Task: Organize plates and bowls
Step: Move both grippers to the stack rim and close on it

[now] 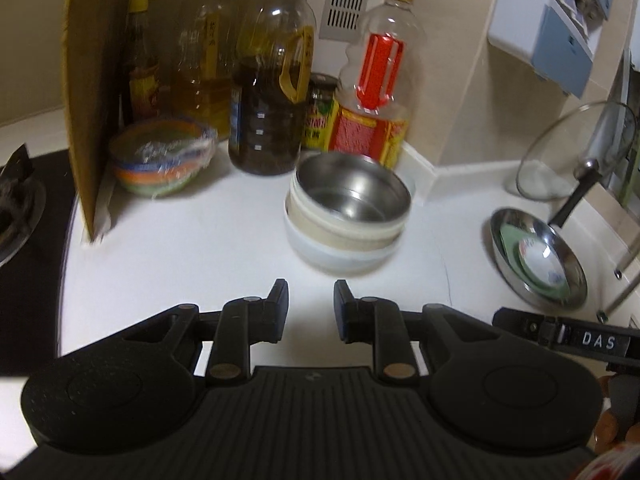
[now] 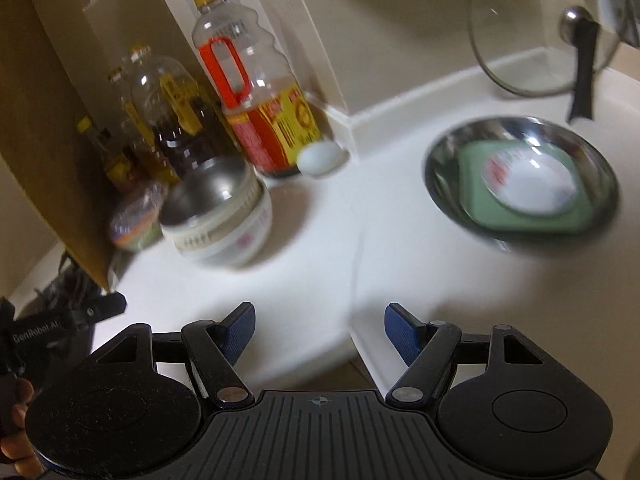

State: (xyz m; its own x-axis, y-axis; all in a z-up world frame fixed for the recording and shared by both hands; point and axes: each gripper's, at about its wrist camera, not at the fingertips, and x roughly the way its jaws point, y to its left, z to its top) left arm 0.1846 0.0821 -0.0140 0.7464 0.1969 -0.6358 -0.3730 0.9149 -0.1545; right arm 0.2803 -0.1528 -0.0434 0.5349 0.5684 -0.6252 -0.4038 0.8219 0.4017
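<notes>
A stack of bowls (image 1: 348, 220) stands on the white counter (image 1: 192, 248), a steel bowl nested on top of cream and white ones; it also shows in the right wrist view (image 2: 218, 216). A steel plate (image 1: 538, 258) at the right holds a green square dish (image 2: 516, 208) and a small white dish (image 2: 532, 184). My left gripper (image 1: 311, 308) is open and empty, just short of the bowl stack. My right gripper (image 2: 320, 332) is open and empty, over the counter's front edge between stack and plate.
Oil and sauce bottles (image 1: 272, 80) stand along the wall behind the stack. A film-wrapped coloured bowl (image 1: 162, 156) sits beside a cardboard screen (image 1: 96, 92). A glass lid (image 1: 580, 152) leans at the right. A stove (image 1: 16, 208) is at far left. A white egg-like object (image 2: 322, 158) lies by the red-labelled bottle.
</notes>
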